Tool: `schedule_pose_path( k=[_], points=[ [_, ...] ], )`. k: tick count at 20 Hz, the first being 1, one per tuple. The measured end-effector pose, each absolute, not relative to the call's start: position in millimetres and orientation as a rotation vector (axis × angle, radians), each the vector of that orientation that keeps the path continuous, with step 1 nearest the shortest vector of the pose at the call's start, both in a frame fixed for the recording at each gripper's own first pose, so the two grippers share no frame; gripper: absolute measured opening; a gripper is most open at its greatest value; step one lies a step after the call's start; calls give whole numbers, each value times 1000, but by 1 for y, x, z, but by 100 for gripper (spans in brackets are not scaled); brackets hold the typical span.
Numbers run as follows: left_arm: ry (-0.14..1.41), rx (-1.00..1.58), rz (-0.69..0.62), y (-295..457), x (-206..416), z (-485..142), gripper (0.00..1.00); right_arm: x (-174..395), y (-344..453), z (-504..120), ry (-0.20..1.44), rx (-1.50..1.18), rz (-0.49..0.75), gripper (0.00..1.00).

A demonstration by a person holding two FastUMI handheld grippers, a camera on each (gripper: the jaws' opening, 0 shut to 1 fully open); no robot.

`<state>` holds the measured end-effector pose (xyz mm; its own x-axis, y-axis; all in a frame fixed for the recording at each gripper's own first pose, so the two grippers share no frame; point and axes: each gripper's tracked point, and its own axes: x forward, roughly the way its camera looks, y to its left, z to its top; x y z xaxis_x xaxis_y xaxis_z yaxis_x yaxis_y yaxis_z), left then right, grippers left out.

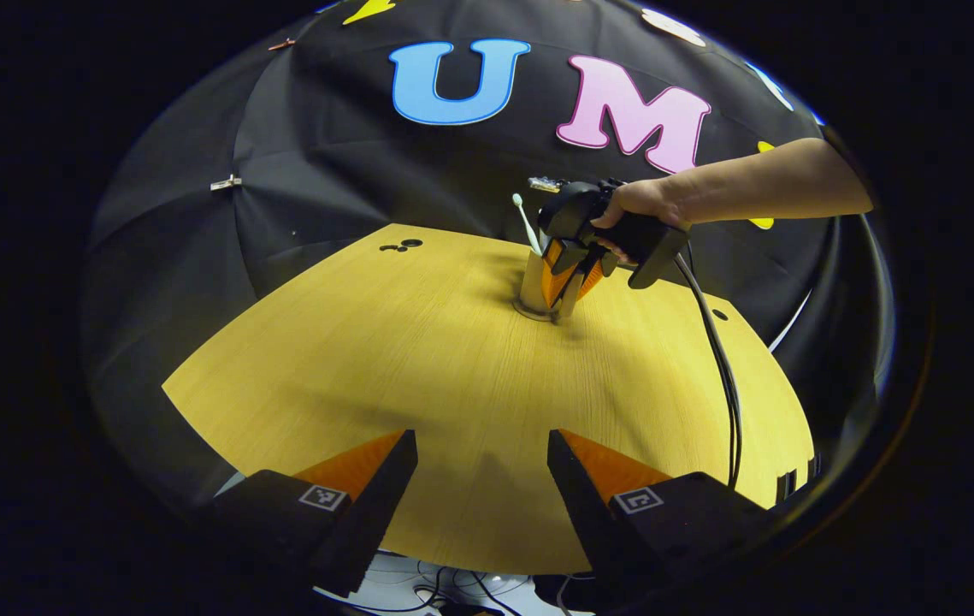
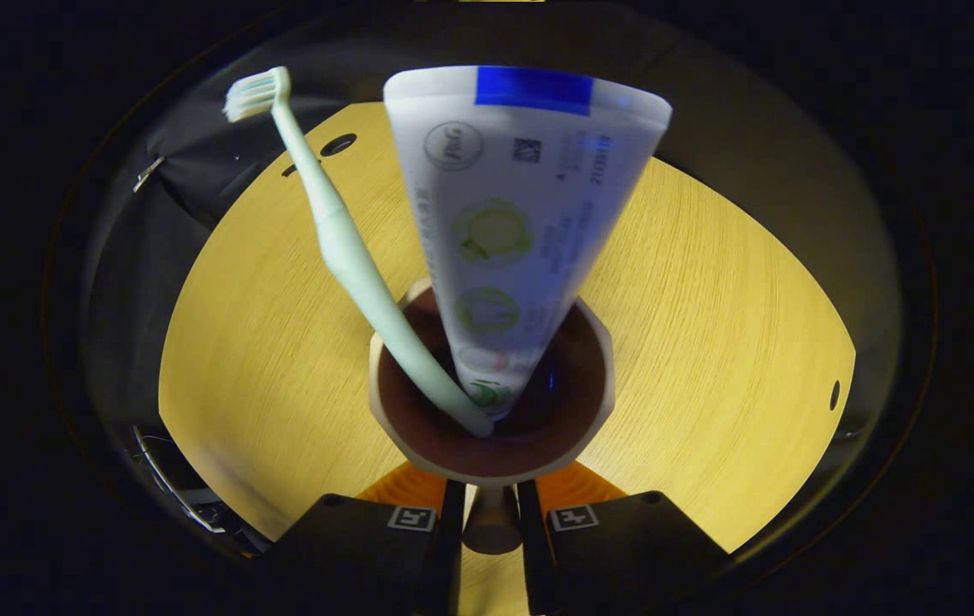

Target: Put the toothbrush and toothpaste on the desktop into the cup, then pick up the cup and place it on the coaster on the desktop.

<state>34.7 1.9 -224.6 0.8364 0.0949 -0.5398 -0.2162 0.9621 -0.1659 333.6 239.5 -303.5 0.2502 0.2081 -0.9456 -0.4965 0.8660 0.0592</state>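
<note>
Upright in the cup [image 2: 491, 428], the toothpaste [image 2: 521, 222] stands on its cap end, long axis rising toward the camera and its flat crimped end topmost, with a blue band across that end. Beside it the toothbrush [image 2: 350, 257] leans out of the same cup, handle foot down at the cup's floor, bristle head high and tipped away to the left of the tube. Print on the tube is too blurred to make out.

From the left gripper view, the cup [image 1: 535, 287] sits on the tabletop [image 1: 418, 368] toward its far edge, the toothbrush [image 1: 525, 224] poking above its rim. A person's hand [image 1: 645, 205], forearm stretched in level from the right, holds the right tool [image 1: 570, 287] angled downward at the cup. In the right gripper view, that right tool [image 2: 491, 513] is clamped on the cup's near wall, both fingers pressing it.

Nearer than the cup, the left tool [image 1: 482, 466] hovers over bare tabletop, fingers spread apart, gripping nothing.
</note>
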Motion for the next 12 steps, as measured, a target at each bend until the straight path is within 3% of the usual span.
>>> schedule_pose_path(
  k=[1, 5, 12],
  points=[
    [559, -226, 165, 1, 34, -225, 97, 335, 240, -298, 1215, -260, 488, 40],
    [546, -225, 155, -2, 38, -216, 97, 347, 237, -273, 1103, -245, 485, 99],
    [490, -193, 98, -11, 63, -184, 97, 339, 191, -201, 884, -170, 439, 100]
  ],
)
